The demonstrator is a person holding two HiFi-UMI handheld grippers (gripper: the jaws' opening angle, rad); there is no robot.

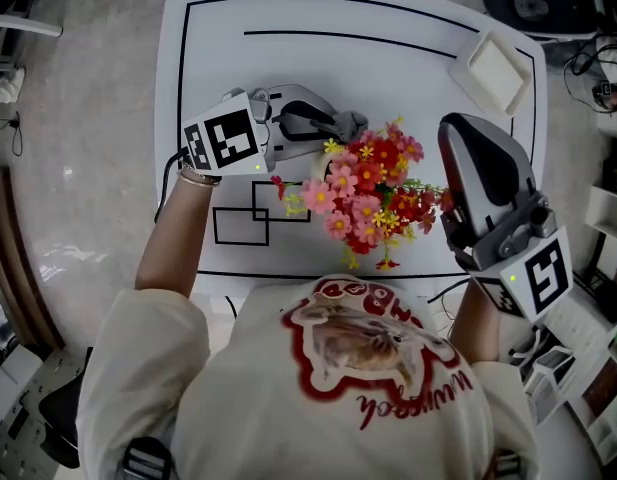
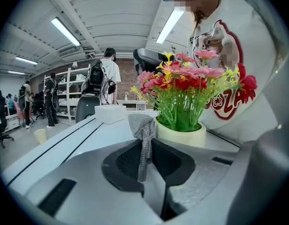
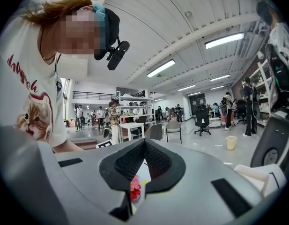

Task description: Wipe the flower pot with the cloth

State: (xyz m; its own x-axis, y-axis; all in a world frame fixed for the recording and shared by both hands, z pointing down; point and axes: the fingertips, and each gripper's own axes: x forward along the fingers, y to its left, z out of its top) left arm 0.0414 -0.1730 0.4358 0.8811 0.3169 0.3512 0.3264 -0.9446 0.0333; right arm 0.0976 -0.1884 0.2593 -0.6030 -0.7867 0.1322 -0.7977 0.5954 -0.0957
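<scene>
A cream flower pot full of pink, red and yellow flowers stands at the near middle of the white table. My left gripper reaches in from the left, shut on a grey cloth. The cloth hangs pinched between the left gripper's jaws, just beside the pot's rim. My right gripper sits at the flowers' right side, jaws shut. In the right gripper view, a bit of pink flower shows through the gap under the right gripper.
A white square tray lies at the table's far right corner, also seen as the tray. Black lines and rectangles mark the tabletop. People, shelves, chairs and a yellow cup fill the room beyond.
</scene>
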